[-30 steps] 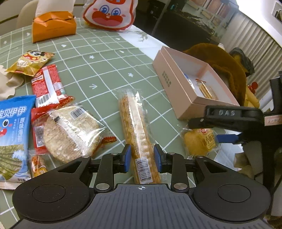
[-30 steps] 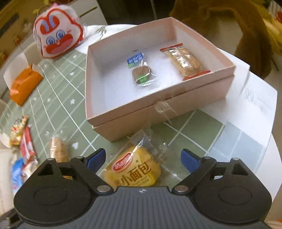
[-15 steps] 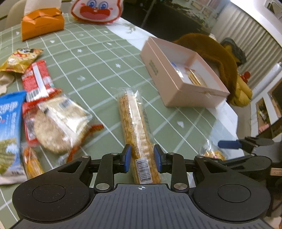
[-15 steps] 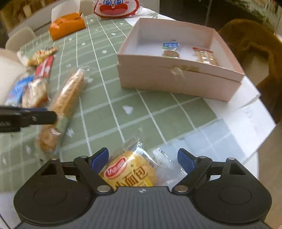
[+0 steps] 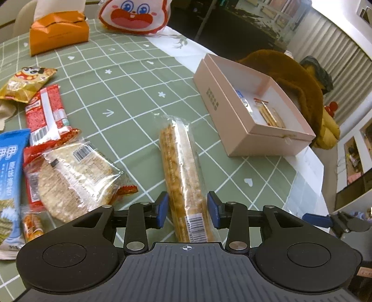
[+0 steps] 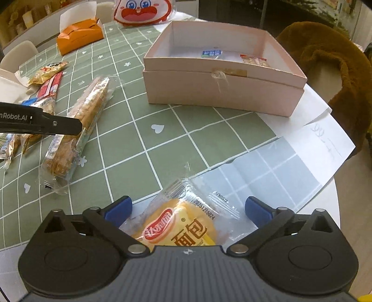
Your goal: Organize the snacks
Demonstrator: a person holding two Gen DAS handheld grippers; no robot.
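Observation:
A long clear-wrapped biscuit bar [image 5: 181, 172] lies on the green checked tablecloth; its near end sits between the blue pads of my left gripper [image 5: 187, 210], which is open with small gaps on both sides. It also shows in the right wrist view [image 6: 76, 130]. My right gripper [image 6: 188, 210] is open wide around a yellow small-bread packet [image 6: 183, 223] on the table. The open pink box [image 6: 223, 69] holds two small wrapped snacks; it also shows in the left wrist view [image 5: 234, 116].
Several snack packets [image 5: 69, 176] lie at the left of the table. An orange tissue box [image 5: 58, 32] and a cartoon rabbit bag [image 5: 134, 14] stand at the back. A brown plush toy [image 6: 330, 60] sits beside the box. White paper [image 6: 325, 134] lies at the table edge.
My left gripper's pads have spread apart from the biscuit bar. The right gripper has drawn back from the pink box, still open around the bread packet.

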